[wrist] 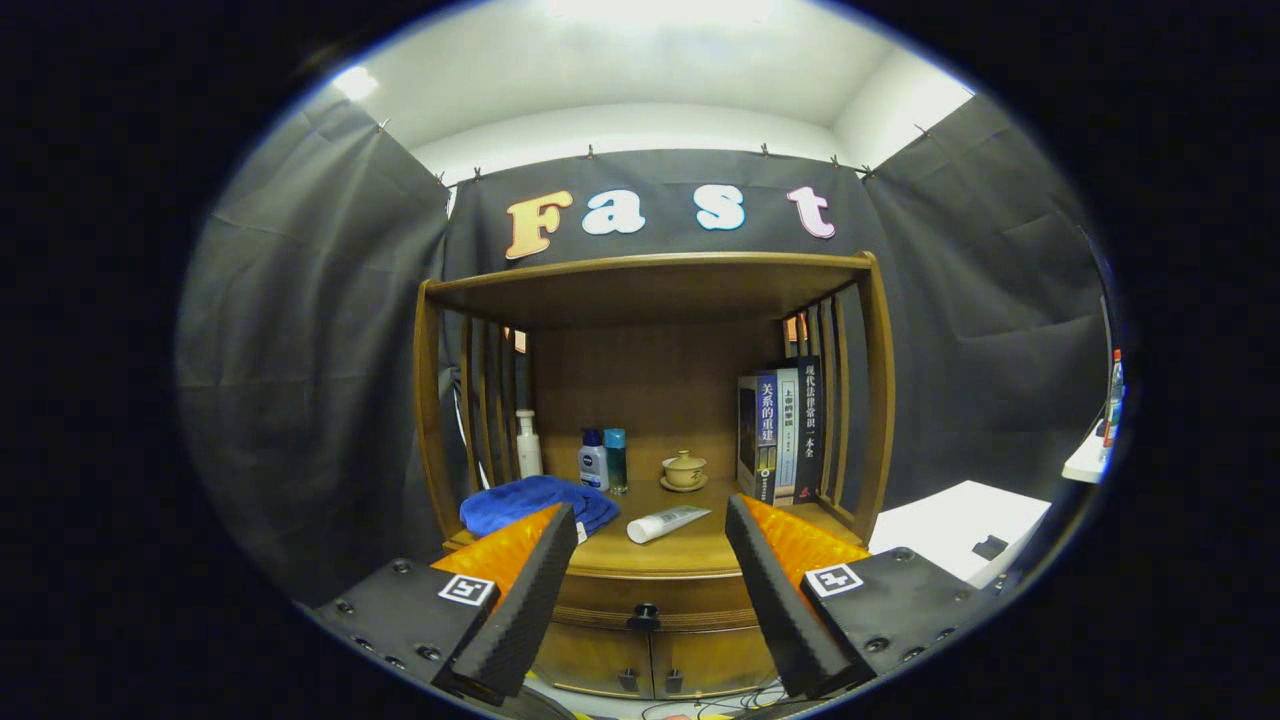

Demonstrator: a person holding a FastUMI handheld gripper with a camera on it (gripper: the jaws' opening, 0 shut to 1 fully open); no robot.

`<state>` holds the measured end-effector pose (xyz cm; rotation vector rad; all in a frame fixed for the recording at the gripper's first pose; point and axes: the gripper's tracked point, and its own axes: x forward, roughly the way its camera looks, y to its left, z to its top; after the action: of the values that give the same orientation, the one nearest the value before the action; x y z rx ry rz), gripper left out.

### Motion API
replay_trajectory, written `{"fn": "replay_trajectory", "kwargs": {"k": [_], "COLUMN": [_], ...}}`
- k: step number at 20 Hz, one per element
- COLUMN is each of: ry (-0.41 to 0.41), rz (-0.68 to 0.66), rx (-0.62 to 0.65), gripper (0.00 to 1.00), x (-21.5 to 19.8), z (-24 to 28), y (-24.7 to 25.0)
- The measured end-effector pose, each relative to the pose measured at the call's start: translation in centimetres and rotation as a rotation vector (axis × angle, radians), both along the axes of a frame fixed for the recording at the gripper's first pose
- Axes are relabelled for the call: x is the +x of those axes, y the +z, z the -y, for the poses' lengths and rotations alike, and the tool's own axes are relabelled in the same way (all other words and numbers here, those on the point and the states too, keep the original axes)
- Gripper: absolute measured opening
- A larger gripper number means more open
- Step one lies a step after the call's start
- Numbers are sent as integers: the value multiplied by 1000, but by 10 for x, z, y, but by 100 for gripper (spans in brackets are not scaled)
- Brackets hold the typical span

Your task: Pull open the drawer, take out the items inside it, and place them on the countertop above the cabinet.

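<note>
Tongs (648, 535) stand spread wide with nothing between their fingers (525, 590), held in the air in front of a wooden cabinet (650, 640). Straight ahead of the gap and a little below the fingertips sits the drawer (650, 590), closed, with a dark knob (645, 611) at its middle. Under it are two small doors (655, 660), both shut. Just beyond the fingertips lies the counter (680, 550), and on it a white tube (667, 523) lies on its side between the two fingers. A blue cloth (530, 500) is bunched just past the left finger. Farther back stand a white pump bottle (527, 443), two small bottles (603, 460) and a lidded cup on a saucer (684, 470). Books (785, 430) stand upright beyond the right finger, against the slatted side of the shelf.
</note>
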<state>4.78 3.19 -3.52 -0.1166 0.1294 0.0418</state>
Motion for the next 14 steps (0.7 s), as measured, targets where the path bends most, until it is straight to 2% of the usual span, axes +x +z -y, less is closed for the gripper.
{"fn": "replay_trajectory", "kwargs": {"k": [8,14], "ry": [25,10], "rz": [22,39], "rx": [3,47], "gripper": [97,97], "x": [-6,-5], "z": [-9,-5], "y": [9,12]}}
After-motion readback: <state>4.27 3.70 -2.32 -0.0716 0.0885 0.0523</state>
